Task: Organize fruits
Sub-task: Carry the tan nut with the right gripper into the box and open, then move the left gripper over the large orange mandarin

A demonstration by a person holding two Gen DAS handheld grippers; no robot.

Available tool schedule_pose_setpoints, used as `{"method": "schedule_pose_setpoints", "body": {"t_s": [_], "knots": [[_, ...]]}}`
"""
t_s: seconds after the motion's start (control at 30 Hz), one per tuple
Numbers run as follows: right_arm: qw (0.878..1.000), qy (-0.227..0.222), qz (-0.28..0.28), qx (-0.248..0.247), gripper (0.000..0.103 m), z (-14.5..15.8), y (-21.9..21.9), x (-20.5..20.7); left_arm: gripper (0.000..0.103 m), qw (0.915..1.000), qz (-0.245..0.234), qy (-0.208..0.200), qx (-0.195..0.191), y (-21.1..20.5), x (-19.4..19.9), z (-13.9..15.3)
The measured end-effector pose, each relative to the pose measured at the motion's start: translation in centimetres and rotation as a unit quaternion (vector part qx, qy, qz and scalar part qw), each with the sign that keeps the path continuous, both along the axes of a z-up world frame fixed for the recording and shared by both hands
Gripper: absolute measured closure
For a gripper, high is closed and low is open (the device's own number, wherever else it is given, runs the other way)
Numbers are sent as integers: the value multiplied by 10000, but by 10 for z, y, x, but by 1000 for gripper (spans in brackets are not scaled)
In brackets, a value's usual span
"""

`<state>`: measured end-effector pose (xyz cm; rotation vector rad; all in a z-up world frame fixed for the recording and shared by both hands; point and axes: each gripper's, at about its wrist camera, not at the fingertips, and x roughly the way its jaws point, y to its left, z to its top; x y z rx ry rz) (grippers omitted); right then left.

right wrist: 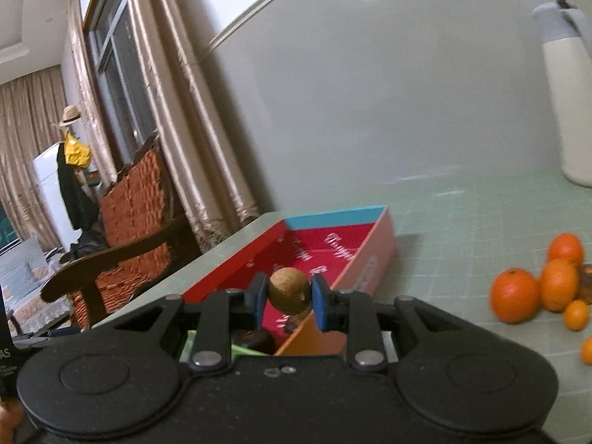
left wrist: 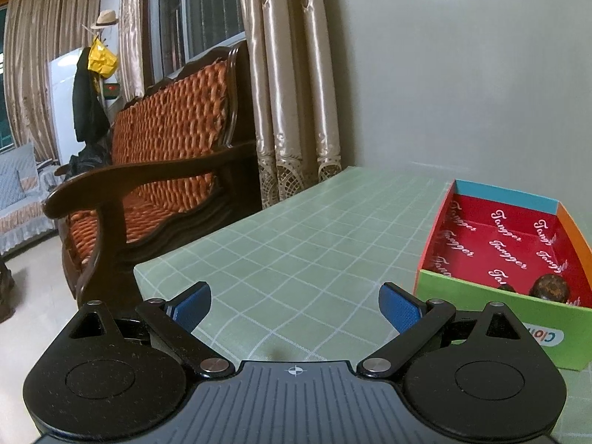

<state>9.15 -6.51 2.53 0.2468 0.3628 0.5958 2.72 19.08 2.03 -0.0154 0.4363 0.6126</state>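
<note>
A colourful cardboard box (left wrist: 495, 292) with a red printed inside stands on the green checked tablecloth (left wrist: 314, 244). Two dark round fruits (left wrist: 547, 286) lie in its near corner. My left gripper (left wrist: 296, 307) hovers open over the cloth, left of the box, holding nothing. In the right wrist view my right gripper (right wrist: 288, 296) is shut on a small round brown fruit (right wrist: 286, 290), held above the near end of the same box (right wrist: 370, 259). A dark fruit (right wrist: 255, 338) sits in the box below it. Several oranges (right wrist: 514, 294) lie on the cloth to the right.
A wooden sofa with orange woven cushions (left wrist: 166, 140) stands left of the table, curtains (left wrist: 292, 85) behind it. A white thermos jug (right wrist: 569, 88) stands at the back right against the grey wall. The table's left edge (left wrist: 222, 229) runs close to the box.
</note>
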Motion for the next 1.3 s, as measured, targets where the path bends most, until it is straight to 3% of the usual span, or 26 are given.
{"method": "schedule_pose_setpoints", "body": {"t_s": [0.23, 0.5, 0.53, 0.6, 0.63, 0.83, 1.3], "knots": [[9997, 104, 164, -163, 78, -5, 17, 4, 6, 10000, 81, 26, -5, 6, -2, -1], [9996, 61, 185, -216, 66, -8, 16, 0, 6, 9996, 155, 17, -222, 15, -2, -1], [9996, 52, 195, -188, 60, -8, 16, 0, 6, 9996, 144, 12, -234, 15, -3, -2], [9997, -4, 201, -137, 34, -6, 14, -2, 6, 9997, 115, 6, -229, 12, -2, -1], [9998, -32, 115, -159, 14, -6, 13, -3, 6, 9997, 91, 3, -219, 10, -1, -1], [9998, -85, -162, -121, 14, -3, -2, -4, 6, 9999, -39, -8, -152, -2, 2, 1], [9947, 153, -982, -261, 2, -1, -44, -6, 6, 9979, -618, -180, -39, -54, 12, 9]]}}
